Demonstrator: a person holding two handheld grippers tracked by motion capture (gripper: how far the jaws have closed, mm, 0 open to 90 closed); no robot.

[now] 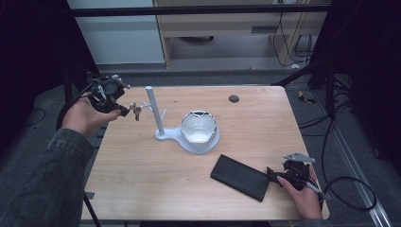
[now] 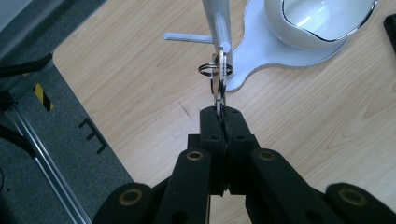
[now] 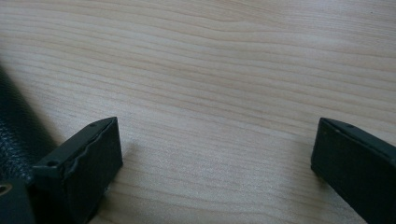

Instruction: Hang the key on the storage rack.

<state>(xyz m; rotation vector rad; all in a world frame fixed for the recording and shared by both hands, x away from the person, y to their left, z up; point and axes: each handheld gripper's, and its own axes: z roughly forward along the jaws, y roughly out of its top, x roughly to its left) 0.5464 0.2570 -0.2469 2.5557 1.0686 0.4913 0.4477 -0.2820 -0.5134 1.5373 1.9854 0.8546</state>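
Note:
My left gripper (image 1: pixel 126 110) (image 2: pixel 220 114) is shut on a metal key (image 2: pixel 218 99) that carries a key ring (image 2: pixel 208 70). I hold the keys (image 1: pixel 137 111) in the air right at the tip of a side peg (image 2: pixel 223 35) of the white stand (image 1: pixel 154 109). Whether the ring is over the peg I cannot tell. The stand's flat base (image 1: pixel 198 145) holds a white bowl (image 1: pixel 198 126) (image 2: pixel 322 21). My right gripper (image 1: pixel 272 173) (image 3: pixel 215 149) rests low at the table's front right, open with only bare wood between its jaws. It sits beside a black case (image 1: pixel 239 177) (image 3: pixel 14 135).
The wooden table (image 1: pixel 142 170) has a small dark round hole (image 1: pixel 233 99) near its far edge. Its left edge (image 2: pixel 88 98) drops to a grey floor with a metal rail. Cables lie on the floor at the right (image 1: pixel 350 189).

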